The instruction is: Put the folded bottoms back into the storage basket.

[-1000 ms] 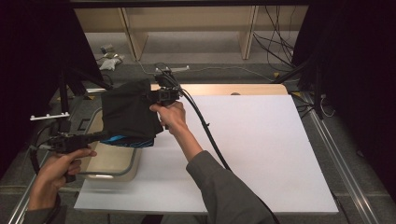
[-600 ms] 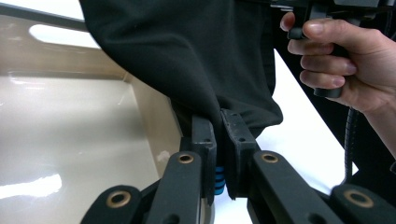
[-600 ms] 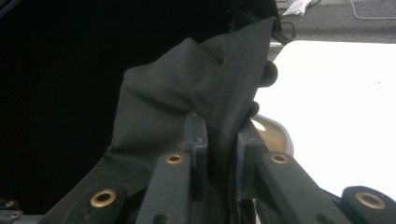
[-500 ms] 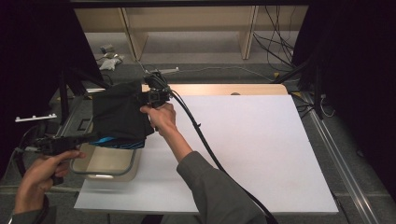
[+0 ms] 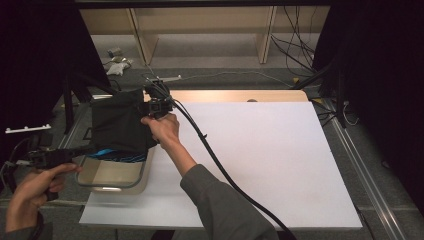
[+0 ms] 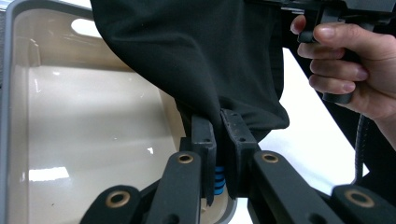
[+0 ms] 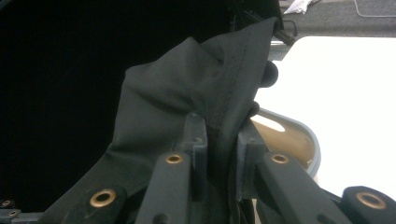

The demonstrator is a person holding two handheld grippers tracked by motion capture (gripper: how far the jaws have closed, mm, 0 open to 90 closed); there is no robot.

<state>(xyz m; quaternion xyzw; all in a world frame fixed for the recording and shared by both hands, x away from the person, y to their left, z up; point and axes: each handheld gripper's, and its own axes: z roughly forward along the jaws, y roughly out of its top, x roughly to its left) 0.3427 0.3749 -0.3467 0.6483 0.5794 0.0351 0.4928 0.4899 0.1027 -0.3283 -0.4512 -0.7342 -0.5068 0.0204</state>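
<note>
A black cloth (image 5: 117, 122) with a blue-striped part at its lower edge hangs over a beige tray with a grey rim (image 5: 112, 187) at the table's left. My left gripper (image 5: 95, 149) reaches in from the left and is shut on the cloth's lower edge. In the left gripper view its jaws (image 6: 218, 116) pinch the cloth (image 6: 201, 51) above the tray (image 6: 5, 116), with blue ridges (image 6: 219, 179) between them. My right gripper (image 5: 150, 100) is shut on the cloth's upper right corner. In the right gripper view the cloth (image 7: 187, 84) is bunched between the jaws (image 7: 219, 123).
A white sheet (image 5: 260, 155) covers the table, with a wooden strip (image 5: 235, 95) along its far edge. The right gripper's black cable (image 5: 215, 160) trails across the sheet. Dark curtains stand at both sides, and metal rails (image 5: 360, 165) edge the table.
Both hands have moved left with the cloth stretched between them, so it hangs more fully over the tray. Both grips are unchanged.
</note>
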